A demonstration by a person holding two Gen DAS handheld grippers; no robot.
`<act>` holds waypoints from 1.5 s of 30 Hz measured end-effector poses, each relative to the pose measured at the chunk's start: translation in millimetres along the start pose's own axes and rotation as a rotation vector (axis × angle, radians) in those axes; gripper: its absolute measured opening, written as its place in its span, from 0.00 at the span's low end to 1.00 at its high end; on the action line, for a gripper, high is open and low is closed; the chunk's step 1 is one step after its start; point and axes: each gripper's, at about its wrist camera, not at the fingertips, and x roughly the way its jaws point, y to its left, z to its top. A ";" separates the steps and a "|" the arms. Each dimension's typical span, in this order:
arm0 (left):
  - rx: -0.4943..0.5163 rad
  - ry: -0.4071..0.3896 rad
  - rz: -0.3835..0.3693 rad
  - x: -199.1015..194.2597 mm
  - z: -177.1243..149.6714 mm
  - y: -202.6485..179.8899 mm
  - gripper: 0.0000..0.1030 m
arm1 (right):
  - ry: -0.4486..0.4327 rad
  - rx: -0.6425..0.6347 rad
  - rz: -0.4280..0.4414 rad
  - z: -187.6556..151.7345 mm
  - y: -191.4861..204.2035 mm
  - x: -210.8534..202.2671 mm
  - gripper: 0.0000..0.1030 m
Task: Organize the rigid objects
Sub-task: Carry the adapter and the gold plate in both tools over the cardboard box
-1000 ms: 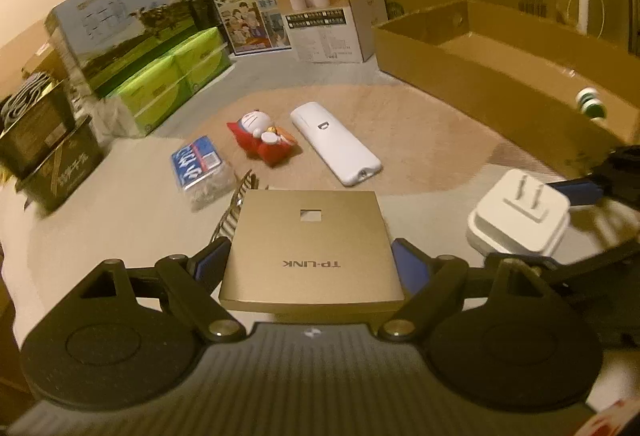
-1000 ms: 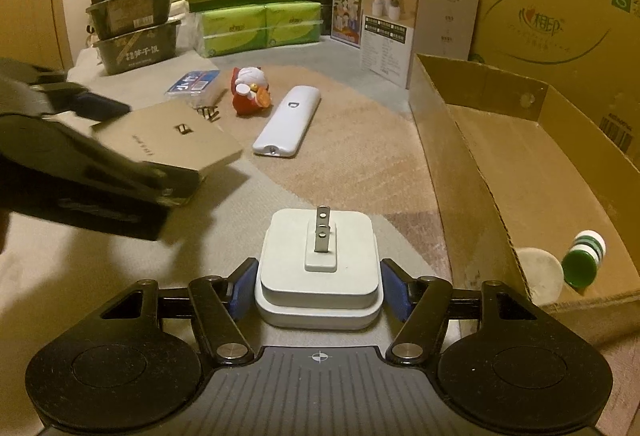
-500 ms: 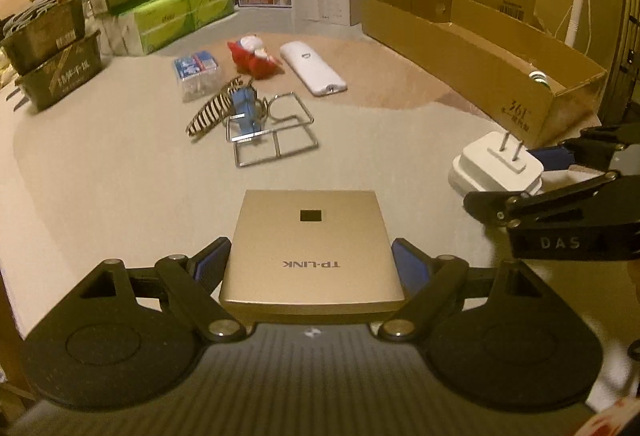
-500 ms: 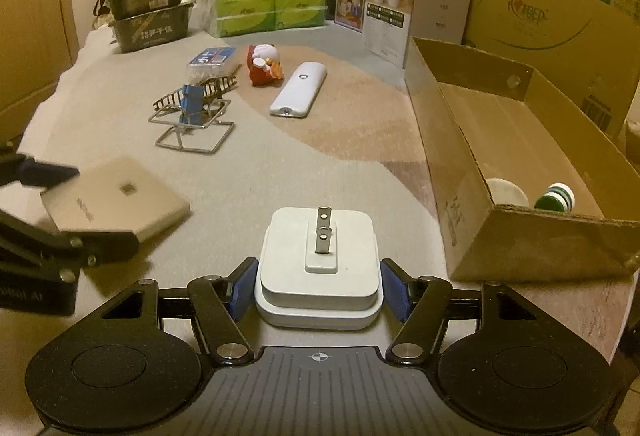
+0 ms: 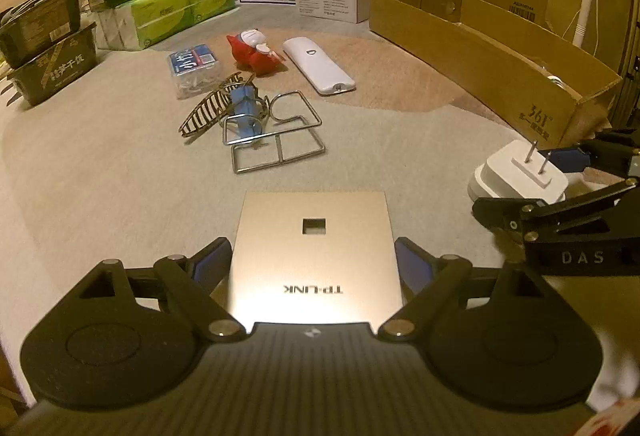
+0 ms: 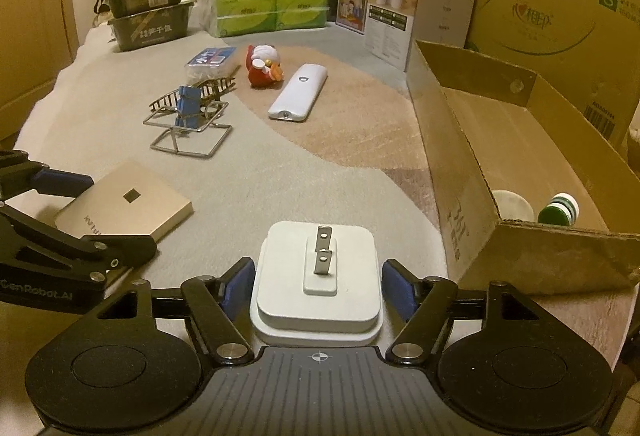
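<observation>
My left gripper [image 5: 314,260] is shut on a flat gold TP-LINK box [image 5: 314,256], held low over the carpet at the near side; the box also shows in the right wrist view [image 6: 124,206]. My right gripper [image 6: 316,280] is shut on a white plug adapter [image 6: 316,276] with two metal prongs up; it also shows in the left wrist view [image 5: 520,174]. The open cardboard box [image 6: 460,172] lies to the right and holds a green-capped bottle [image 6: 558,210] and a white round item [image 6: 512,204].
On the carpet lie a wire rack [image 5: 272,132] with a blue clip, a striped hair claw [image 5: 208,108], a tissue pack [image 5: 194,70], a red toy [image 5: 254,50] and a white remote-like device [image 5: 318,66]. Milk cartons and boxes line the back.
Both grippers have pulled back toward the near edge with their objects still held. The wire rack and hair claw have come into view; the scene looks farther away.
</observation>
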 end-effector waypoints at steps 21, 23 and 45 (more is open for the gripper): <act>-0.055 -0.035 0.024 -34.7 14.7 -7.5 0.82 | -0.076 0.030 -0.010 8.9 -6.7 -39.1 0.63; -0.067 -0.044 0.015 -40.1 20.1 -12.4 0.82 | -0.089 0.035 -0.011 11.2 -8.5 -46.2 0.63; -0.058 -0.095 -0.124 -46.6 85.8 -103.3 0.82 | -0.118 0.132 -0.140 12.6 -108.1 -97.9 0.63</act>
